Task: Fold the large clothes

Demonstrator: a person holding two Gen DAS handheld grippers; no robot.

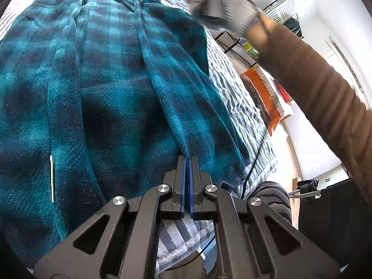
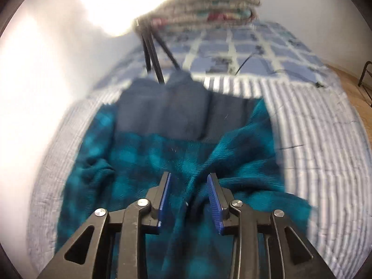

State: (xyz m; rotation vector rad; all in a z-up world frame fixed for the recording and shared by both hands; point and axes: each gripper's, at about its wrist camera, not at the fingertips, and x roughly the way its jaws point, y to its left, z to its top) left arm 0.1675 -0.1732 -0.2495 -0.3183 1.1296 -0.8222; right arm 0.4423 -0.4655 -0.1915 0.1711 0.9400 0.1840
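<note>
Item 1, nearest: your left gripper (image 1: 186, 160). Its jaws stood pressed together with only a sliver between the blue pads, pinching the folded edge of the teal plaid fleece garment (image 1: 111, 97) right at the tips.

Item 2: your right gripper (image 2: 189, 177). Its jaws stood partly apart, a raised ridge of the same fleece (image 2: 186, 162) lying between them; whether the pads touched it you could not tell from the blurred view, and nothing was clamped.

Item 3: the garment itself. It lay spread on the bed, running away ahead of both jaws. A long flap (image 1: 176, 74) rose from the left jaws and ran forward; a dark navy lining panel (image 2: 176, 114) showed beyond the right jaws.

Item 4: the striped bedcover (image 2: 313, 127), under and to the right of the fleece. A thin white stick-like thing (image 1: 52, 179) lay on the fleece left of the left jaws.

Item 5, farthest: a folded blanket stack (image 2: 209, 9) and tripod legs (image 2: 153, 53), well beyond the right jaws.

Handling note: the fold appeared under way. You would have done well to keep the left pinch firm, seat the ridge deep before closing the right jaws, and carry both edges level.
</note>
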